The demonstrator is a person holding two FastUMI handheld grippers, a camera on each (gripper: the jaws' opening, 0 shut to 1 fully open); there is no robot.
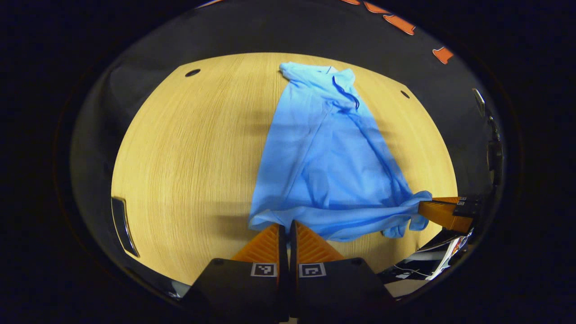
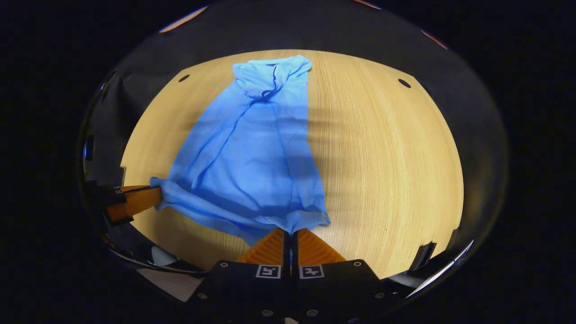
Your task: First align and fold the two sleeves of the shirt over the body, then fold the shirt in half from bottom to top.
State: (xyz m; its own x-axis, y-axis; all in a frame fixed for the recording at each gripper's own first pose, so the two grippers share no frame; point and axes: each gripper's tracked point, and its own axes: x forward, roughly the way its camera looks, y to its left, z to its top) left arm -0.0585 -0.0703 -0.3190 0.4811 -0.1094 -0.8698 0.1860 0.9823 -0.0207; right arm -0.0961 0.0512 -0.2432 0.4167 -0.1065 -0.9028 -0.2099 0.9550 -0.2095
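A light blue shirt [image 1: 324, 153] lies lengthwise on the wooden table [image 1: 193, 148], collar at the far end, sleeves folded in over the body. My left gripper [image 1: 287, 225] is shut on the near left corner of the hem, which is lifted a little. In the right gripper view the same shirt [image 2: 252, 153] runs away from me, and my right gripper [image 2: 290, 231] is shut on the hem's right corner. Each view also shows the other gripper pinching its own corner: the right gripper [image 1: 423, 209] and the left gripper [image 2: 157, 195]. The hem sags between the two grips.
Small dark holes [image 1: 192, 72] mark the table's far corners. A dark flat device [image 1: 123, 225] lies at the table's left edge in the left gripper view. Bare wood [image 2: 391, 157] lies on both sides of the shirt. The black booth wall rings the table.
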